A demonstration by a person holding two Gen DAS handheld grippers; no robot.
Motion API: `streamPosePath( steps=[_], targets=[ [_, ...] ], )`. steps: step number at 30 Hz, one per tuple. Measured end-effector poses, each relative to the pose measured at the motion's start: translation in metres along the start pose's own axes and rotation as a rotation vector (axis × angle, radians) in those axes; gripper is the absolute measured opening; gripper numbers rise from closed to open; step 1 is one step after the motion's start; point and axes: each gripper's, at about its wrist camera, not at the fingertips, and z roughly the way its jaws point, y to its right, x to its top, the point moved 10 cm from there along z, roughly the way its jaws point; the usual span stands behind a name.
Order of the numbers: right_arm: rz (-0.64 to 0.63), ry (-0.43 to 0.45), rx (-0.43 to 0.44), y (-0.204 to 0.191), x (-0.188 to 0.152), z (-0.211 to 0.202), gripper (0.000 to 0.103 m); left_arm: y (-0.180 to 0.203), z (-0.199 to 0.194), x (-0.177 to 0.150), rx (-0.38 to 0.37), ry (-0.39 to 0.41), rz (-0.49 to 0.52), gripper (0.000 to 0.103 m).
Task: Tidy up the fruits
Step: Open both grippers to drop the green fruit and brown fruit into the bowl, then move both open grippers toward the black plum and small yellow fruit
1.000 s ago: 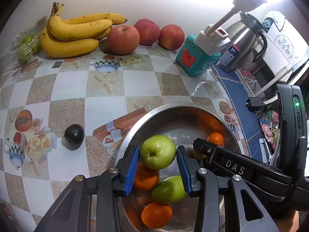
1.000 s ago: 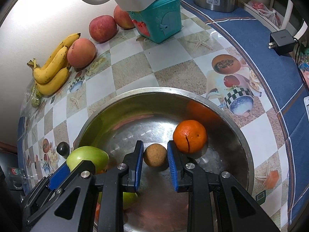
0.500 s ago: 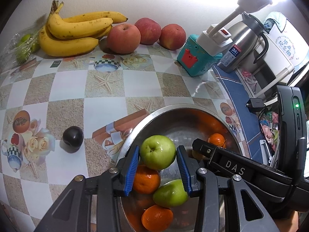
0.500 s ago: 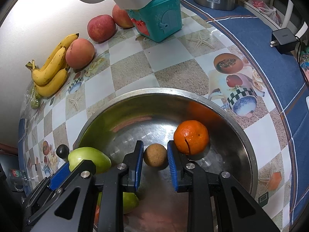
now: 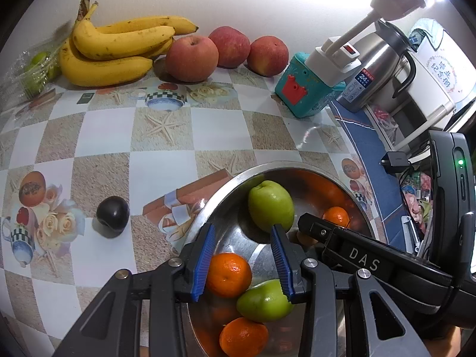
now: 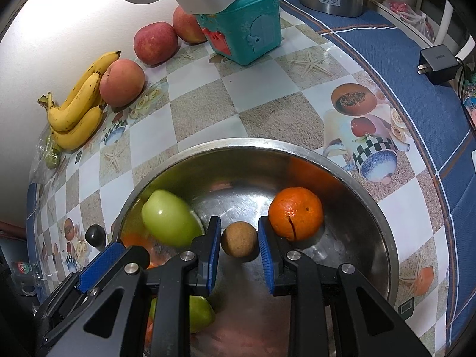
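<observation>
A steel bowl [image 5: 229, 183] [image 6: 383, 226] holds oranges and green apples. My left gripper [image 5: 242, 255] is open over the bowl; a green apple [image 5: 270, 205] [image 6: 169, 218] lies loose in the bowl just beyond its fingertips. A second green apple [image 5: 263, 300] and oranges [image 5: 227, 275] lie below the fingers. My right gripper [image 6: 239, 245] is shut on a small brown round fruit [image 6: 239, 243] low inside the bowl, beside an orange [image 6: 296, 212].
Bananas [image 5: 113, 56] and three red apples [image 5: 192, 58] lie along the back wall. A dark plum [image 5: 112, 216] sits on the tablecloth left of the bowl. A teal toy box [image 5: 306, 95], a thermos [image 5: 374, 68] and a charger [image 6: 437, 64] stand to the right.
My left gripper has opened and drawn back, letting go of the green apple, which now lies in the bowl. The right gripper still holds the brown fruit in place.
</observation>
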Motion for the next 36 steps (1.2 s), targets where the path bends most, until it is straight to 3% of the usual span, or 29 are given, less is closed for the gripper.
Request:
streamPosePath(
  steps=[14, 36],
  targets=[
    [-0.031, 0.039, 0.013, -0.014, 0.005, -0.022, 0.027, 0.003, -0.029, 0.006, -0.008, 0.031, 0.011, 0.042],
    [-0.080, 0.037, -0.039, -0.016, -0.024, -0.042, 0.027, -0.022, -0.057, -0.028, 0.098, -0.026, -0.024, 0.042]
  ],
)
